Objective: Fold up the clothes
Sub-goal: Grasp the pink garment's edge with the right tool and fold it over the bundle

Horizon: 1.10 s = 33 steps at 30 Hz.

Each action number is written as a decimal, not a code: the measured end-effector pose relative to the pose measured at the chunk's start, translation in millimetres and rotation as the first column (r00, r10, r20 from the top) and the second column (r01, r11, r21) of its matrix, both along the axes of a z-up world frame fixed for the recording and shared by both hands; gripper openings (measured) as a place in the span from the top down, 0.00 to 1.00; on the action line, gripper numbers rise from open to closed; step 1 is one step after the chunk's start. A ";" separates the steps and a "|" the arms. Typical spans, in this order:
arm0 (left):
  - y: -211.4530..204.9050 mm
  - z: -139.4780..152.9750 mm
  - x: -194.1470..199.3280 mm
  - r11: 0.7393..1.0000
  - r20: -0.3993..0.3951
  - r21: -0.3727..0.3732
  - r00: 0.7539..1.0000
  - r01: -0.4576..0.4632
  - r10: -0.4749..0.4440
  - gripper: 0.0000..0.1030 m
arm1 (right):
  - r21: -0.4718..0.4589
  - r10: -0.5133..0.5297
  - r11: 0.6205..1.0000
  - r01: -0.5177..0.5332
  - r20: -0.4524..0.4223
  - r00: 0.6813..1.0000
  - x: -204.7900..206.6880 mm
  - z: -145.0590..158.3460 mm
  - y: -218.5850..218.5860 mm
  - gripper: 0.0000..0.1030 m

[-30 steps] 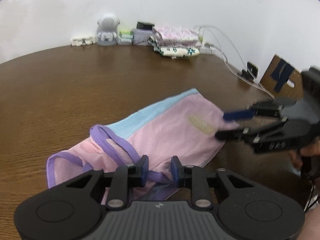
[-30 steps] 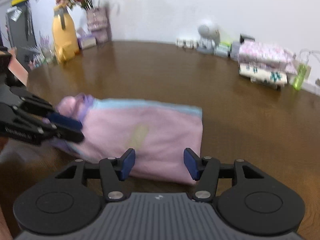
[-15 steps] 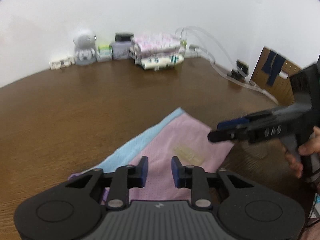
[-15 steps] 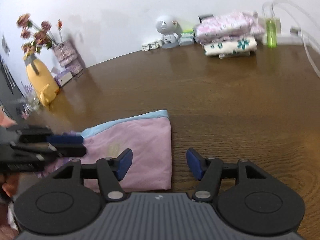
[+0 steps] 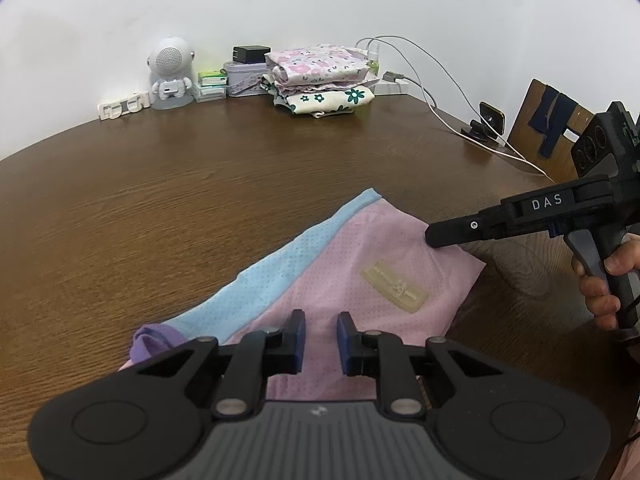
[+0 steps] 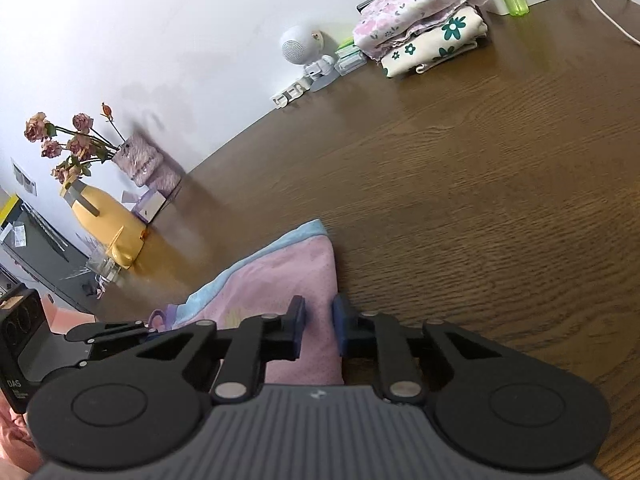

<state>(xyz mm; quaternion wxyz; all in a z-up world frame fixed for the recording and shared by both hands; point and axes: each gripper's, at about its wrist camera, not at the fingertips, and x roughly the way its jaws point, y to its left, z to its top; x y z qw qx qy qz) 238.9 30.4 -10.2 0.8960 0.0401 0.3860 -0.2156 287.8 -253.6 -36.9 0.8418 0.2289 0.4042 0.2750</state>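
Note:
A pink mesh garment point(image 5: 360, 264) with a light-blue band and purple trim lies folded on the brown table point(image 5: 200, 180). My left gripper point(image 5: 321, 340) is at its near end beside the purple trim, jaws drawn close with pink fabric between them. My right gripper point(image 5: 430, 236) comes in from the right, held by a hand point(image 5: 600, 284), its tip at the garment's right edge. In the right wrist view my right gripper point(image 6: 319, 328) is shut on the garment's point(image 6: 276, 276) edge, and my left gripper point(image 6: 156, 330) sits at the purple end.
A stack of folded floral clothes point(image 5: 320, 76) sits at the table's back by the wall, next to a small white robot speaker point(image 5: 170, 72) and boxes. White cables point(image 5: 440, 108) trail at back right. A yellow vase of dried flowers point(image 6: 104, 216) stands far left.
My right gripper's jaws, wide open half a second ago, have closed on the garment's edge. Both grippers have come down lower and closer to the garment. The left jaws keep about the same narrow gap.

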 end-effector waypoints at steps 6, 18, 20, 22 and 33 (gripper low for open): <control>-1.7 3.6 2.2 1.000 -0.004 -0.003 1.000 -0.007 0.007 0.84 | -0.018 0.001 1.000 -0.001 -0.017 1.000 2.1 1.3 5.8 0.94; -65.8 4.5 38.6 0.995 0.000 0.038 0.995 0.096 -0.096 0.84 | -0.110 -0.053 0.992 0.065 0.110 0.993 -2.8 50.6 -23.8 0.95; -81.4 1.5 47.7 0.994 0.004 0.014 0.994 0.110 -0.110 0.83 | -0.144 -0.053 0.987 0.072 0.132 0.990 -4.7 60.7 -30.3 0.95; -96.9 -1.6 56.8 0.992 0.007 -0.009 0.992 0.124 -0.124 0.83 | -0.187 -0.042 0.980 0.073 0.165 0.985 -7.9 73.3 -35.0 0.95; -132.5 17.6 67.9 0.975 0.018 -0.106 0.981 0.195 -0.194 0.70 | -0.379 0.040 0.921 0.084 0.307 0.951 -19.0 131.4 -31.9 0.95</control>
